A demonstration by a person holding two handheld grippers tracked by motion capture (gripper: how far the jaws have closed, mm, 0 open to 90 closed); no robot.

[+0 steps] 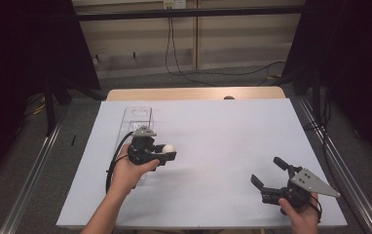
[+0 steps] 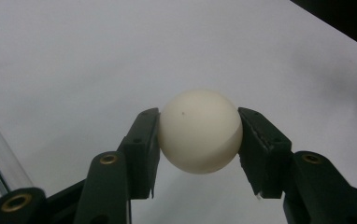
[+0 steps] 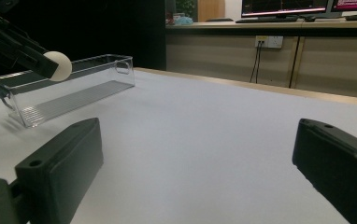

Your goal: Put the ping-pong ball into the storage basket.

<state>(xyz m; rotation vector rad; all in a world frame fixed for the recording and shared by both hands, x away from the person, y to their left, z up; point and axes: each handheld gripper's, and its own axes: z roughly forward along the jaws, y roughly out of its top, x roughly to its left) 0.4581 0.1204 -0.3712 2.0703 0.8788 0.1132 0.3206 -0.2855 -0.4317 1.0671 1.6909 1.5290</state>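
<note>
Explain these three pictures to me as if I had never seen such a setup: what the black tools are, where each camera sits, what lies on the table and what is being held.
There is no robot here. A person holds a two-jaw hand tool, a gripper, in each hand. The high view looks down on the white table from above the person's side. The other two pictures come from small cameras riding on the grippers, looking along their black jaws.

The left gripper is shut on a white ball: in the left gripper view its pads press the ball from both sides, above the table. The right gripper, near the table's front right corner, stands open with nothing between its jaws.

On the table lies a long clear plastic bin, empty as far as the right gripper view shows. The left gripper holds the ball just beside it.
</note>
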